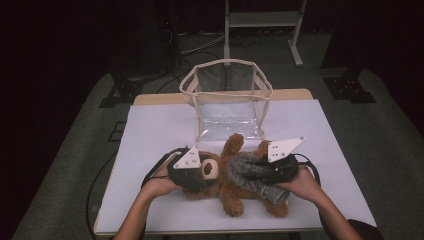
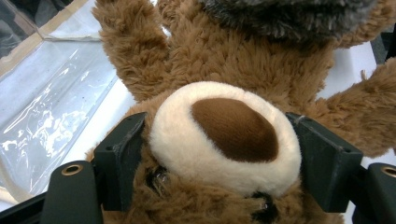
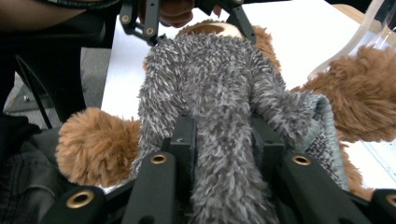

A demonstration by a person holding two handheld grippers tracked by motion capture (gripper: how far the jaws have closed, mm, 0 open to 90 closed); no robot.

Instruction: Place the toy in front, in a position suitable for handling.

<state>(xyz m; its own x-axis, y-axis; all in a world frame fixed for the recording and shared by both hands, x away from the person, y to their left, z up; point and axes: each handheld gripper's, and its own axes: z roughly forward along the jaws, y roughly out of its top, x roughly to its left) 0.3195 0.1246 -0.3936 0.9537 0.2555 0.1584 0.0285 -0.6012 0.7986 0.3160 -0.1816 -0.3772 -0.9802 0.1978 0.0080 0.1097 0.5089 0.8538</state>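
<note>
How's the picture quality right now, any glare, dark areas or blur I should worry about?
High view: table evenly lit, surroundings nearly black, slightly soft. Left gripper view: teddy bear muzzle sharp, glare streaks on the clear bag. Right gripper view: grey fur garment crisp, left corner dark.

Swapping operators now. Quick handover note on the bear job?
Left hand-held gripper: shut on the teddy bear at its muzzle, pinning the head on the white table.
Right hand-held gripper: shut on a fold of the grey fuzzy garment lying over the bear's body.
Clear bag stands open behind the bear.
Done: garment over the torso.
Left: probably finishing the garment; the bag's role is unclear.
</note>
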